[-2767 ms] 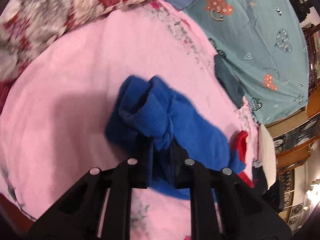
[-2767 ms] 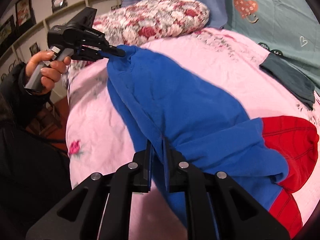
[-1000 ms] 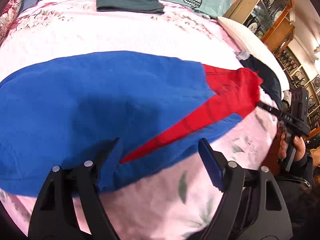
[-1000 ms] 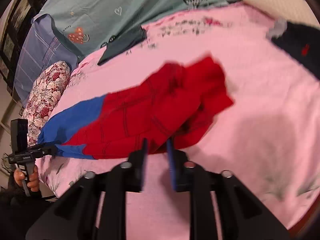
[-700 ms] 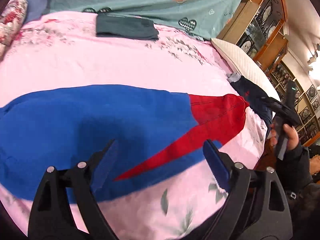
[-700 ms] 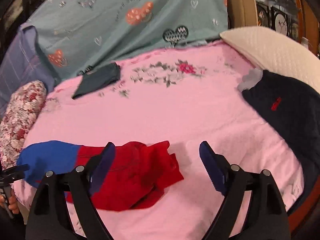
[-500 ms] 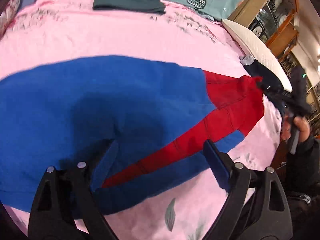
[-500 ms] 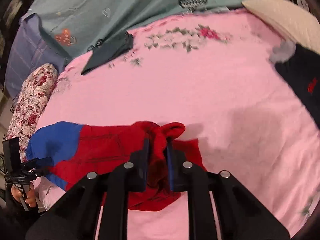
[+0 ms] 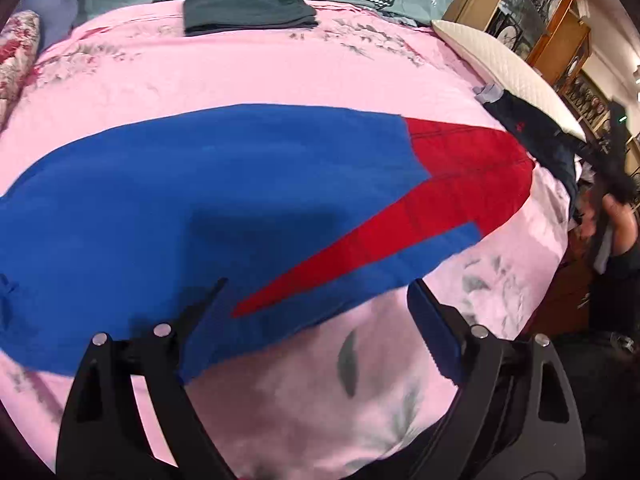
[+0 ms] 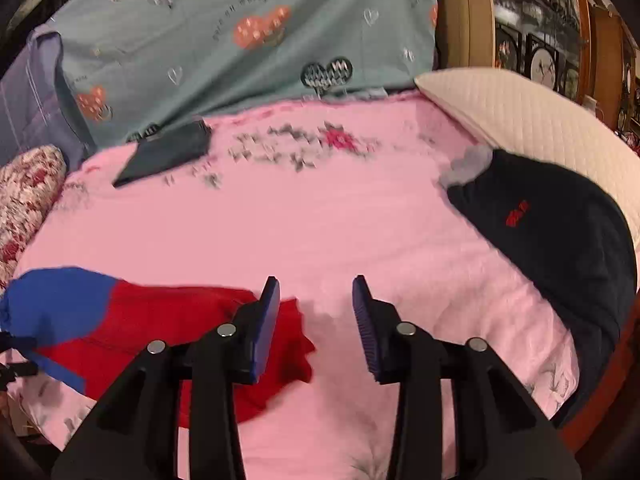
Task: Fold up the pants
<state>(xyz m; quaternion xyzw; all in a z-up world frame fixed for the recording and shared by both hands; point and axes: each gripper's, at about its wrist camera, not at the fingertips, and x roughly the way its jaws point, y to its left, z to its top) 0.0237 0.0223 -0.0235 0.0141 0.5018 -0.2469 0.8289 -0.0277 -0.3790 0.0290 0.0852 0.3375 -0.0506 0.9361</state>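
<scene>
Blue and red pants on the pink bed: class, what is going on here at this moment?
A person with a gripper in each hand is folding the blue and red pants, which lie spread flat on the pink floral bedsheet. Both grippers are open and hold nothing: the left gripper hovers over the near blue edge, the right gripper by the red end. A folded dark grey garment and a navy garment lie aside.

Blue-and-red pants spread flat, lengthwise across pink bedsheet, red end bunched.
</scene>
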